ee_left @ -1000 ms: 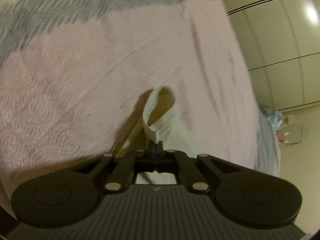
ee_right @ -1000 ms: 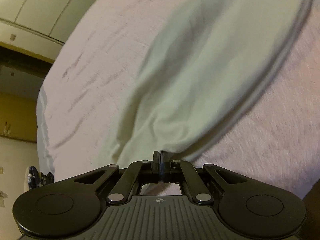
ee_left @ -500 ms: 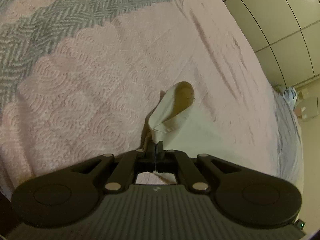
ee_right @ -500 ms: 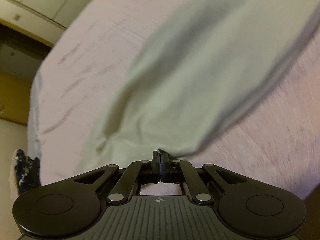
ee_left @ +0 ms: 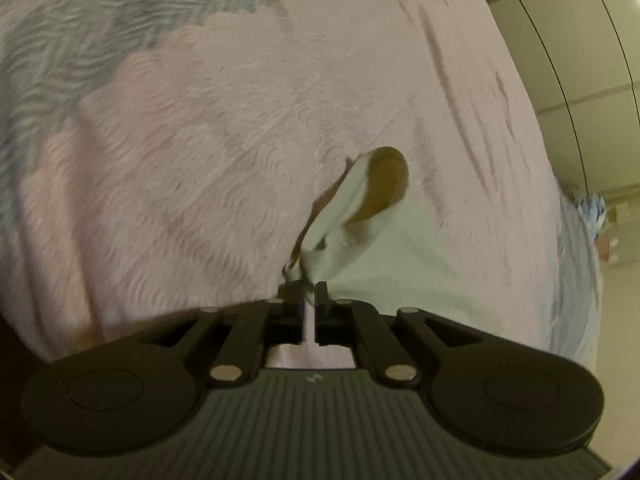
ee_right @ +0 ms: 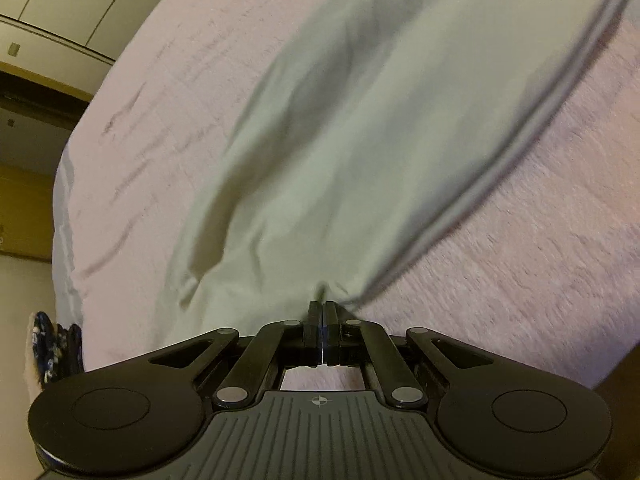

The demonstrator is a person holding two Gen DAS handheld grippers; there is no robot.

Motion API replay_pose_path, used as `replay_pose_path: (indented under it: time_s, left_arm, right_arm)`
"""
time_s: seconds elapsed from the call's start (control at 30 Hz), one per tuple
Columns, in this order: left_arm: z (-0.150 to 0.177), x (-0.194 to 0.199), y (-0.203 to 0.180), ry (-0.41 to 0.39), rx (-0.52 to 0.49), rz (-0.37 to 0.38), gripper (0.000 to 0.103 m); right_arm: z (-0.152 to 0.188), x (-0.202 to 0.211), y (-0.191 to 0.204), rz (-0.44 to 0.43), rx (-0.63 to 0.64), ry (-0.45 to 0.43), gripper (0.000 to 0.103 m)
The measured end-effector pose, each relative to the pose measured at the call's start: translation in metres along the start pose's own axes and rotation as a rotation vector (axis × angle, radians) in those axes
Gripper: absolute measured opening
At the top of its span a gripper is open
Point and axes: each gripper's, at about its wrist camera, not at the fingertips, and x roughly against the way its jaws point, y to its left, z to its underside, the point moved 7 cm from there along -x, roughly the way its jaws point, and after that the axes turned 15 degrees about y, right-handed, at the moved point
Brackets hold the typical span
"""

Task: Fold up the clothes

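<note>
Garment (ee_right: 360,152) hung pinched in both grippers' fingers, left gripper (ee_left: 308,294) and right gripper (ee_right: 322,312); keeping even tension over the bed (ee_left: 200,160) would help.

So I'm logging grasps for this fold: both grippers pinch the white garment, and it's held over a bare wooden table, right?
Not a wooden table: the left wrist view shows a pink bedspread beneath. Both the left gripper and the right gripper do pinch the white garment.

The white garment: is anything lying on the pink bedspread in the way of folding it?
Nothing visible is. The white garment is already pinched by both the left gripper and the right gripper, and the pink bedspread around it looks bare.
</note>
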Motion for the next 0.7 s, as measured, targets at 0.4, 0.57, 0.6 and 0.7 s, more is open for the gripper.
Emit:
replay_pose_path:
  time_s: [0.4,0.57,0.6,0.7]
  left_arm:
    - [0.032,-0.015,0.015,-0.133,0.274,0.126,0.011]
    - [0.024,0.017,-0.011,-0.283,-0.005,0.103,0.000]
    - [0.022,0.028,-0.018,-0.309,-0.086,0.075,0.000]
    - [0.019,0.016,-0.003,-0.244,-0.167,-0.054,0.000]
  right_arm:
    - [-0.020,0.040,-0.048,-0.067,-0.197,-0.112,0.046]
    - [-0.029,0.054,-0.067,-0.136,-0.263,-0.159,0.046]
    - [-0.029,0.057,-0.067,-0.135,-0.252,-0.168,0.045]
    - [-0.027,0.062,-0.074,-0.058,-0.216,-0.162,0.045]
